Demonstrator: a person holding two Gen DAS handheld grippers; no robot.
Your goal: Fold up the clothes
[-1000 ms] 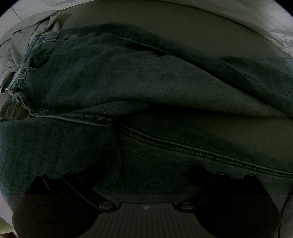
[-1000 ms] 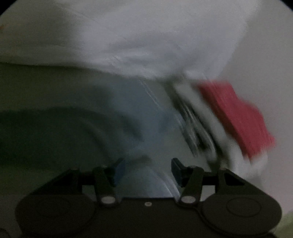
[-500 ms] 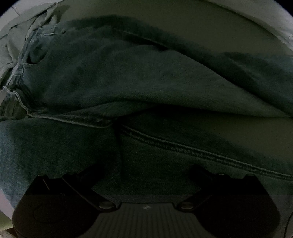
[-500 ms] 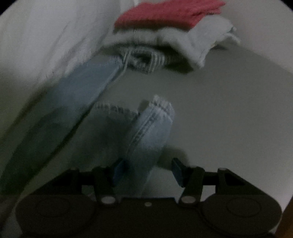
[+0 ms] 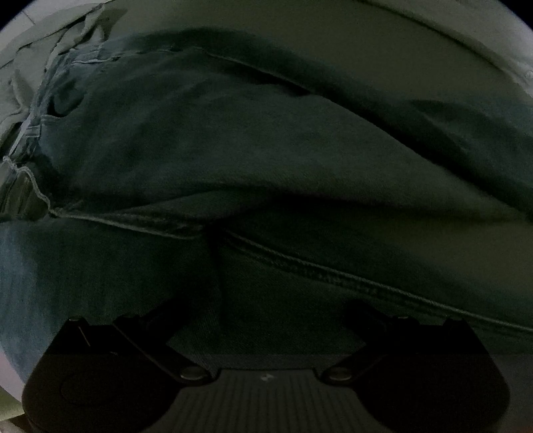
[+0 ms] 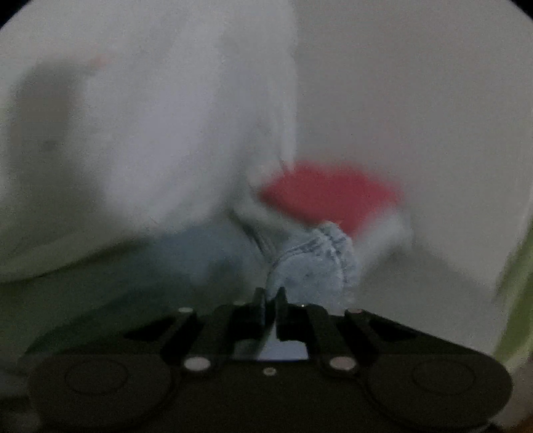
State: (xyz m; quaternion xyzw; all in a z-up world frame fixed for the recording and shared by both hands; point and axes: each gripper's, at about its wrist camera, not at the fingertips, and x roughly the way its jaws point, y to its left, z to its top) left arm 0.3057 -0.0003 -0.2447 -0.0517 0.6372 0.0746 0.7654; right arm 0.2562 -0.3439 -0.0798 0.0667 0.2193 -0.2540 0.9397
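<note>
A pair of blue jeans (image 5: 233, 150) fills the left wrist view, lying on a pale bed surface (image 5: 299, 23), with the waistband and pocket at the left (image 5: 43, 110). My left gripper (image 5: 266, 319) sits low against the denim near the crotch seam (image 5: 333, 273); its fingertips are buried under the cloth. In the right wrist view my right gripper (image 6: 270, 299) is shut on the light blue hem of a jeans leg (image 6: 316, 263) and holds it up.
A stack of folded clothes with a red piece (image 6: 329, 193) on top lies beyond the held hem. White bedding (image 6: 166, 133) rises at the left. A grey-green garment (image 5: 30, 60) lies at the far left in the left wrist view.
My right gripper went from open around the jeans hem to shut on it and lifted it; the view swung. The left gripper stayed on the denim, which shifted slightly.
</note>
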